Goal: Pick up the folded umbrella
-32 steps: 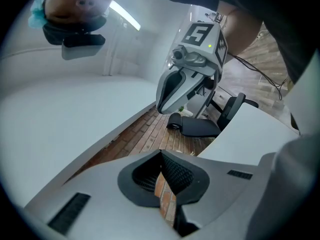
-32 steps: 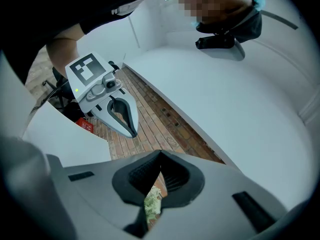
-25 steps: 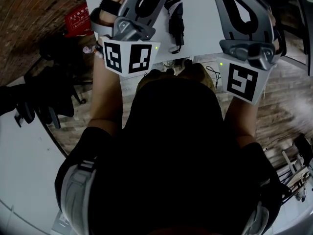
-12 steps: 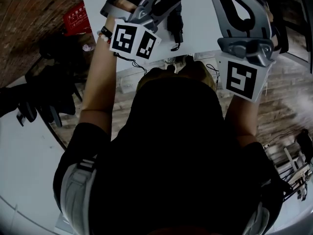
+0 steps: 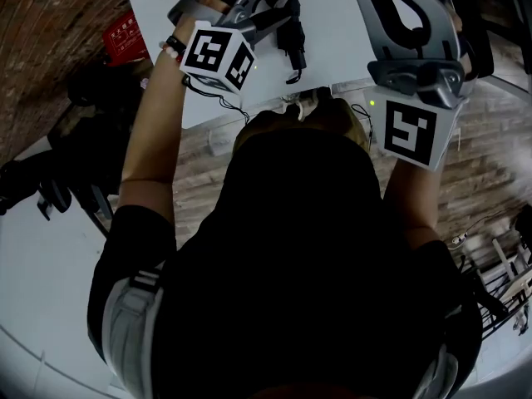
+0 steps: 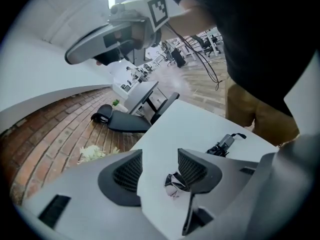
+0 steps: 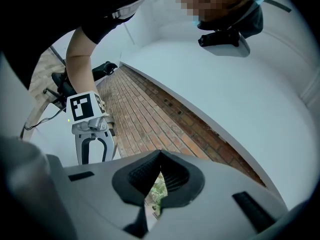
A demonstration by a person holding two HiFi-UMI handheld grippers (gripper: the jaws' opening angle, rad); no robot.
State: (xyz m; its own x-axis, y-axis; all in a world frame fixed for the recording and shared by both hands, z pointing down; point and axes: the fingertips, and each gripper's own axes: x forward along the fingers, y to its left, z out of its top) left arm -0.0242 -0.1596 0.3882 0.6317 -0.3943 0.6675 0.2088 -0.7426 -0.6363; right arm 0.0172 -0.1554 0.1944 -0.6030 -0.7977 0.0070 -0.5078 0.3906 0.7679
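Note:
The folded black umbrella (image 5: 293, 44) lies on the white table (image 5: 332, 15), just past my left gripper's marker cube (image 5: 218, 56). In the left gripper view its handle with a strap (image 6: 226, 144) points toward the person, and its crumpled canopy end (image 6: 173, 182) peeks out beside the right-hand pad (image 6: 192, 168). My left gripper (image 6: 160, 171) tilts down over it and has just been opening; only bare table shows between the pads, and nothing is gripped. My right gripper (image 7: 157, 166) is held level off to the side, its pads meeting at the tips on nothing.
A red box (image 5: 125, 33) sits on the brick floor left of the table. Black office chairs (image 5: 50, 181) stand at the left, and another black chair (image 6: 125, 121) lies beyond the table's far edge. A metal rack (image 5: 499, 264) is at the lower right.
My left gripper has sunk toward the table and tipped downward over the umbrella. The right gripper has hardly shifted.

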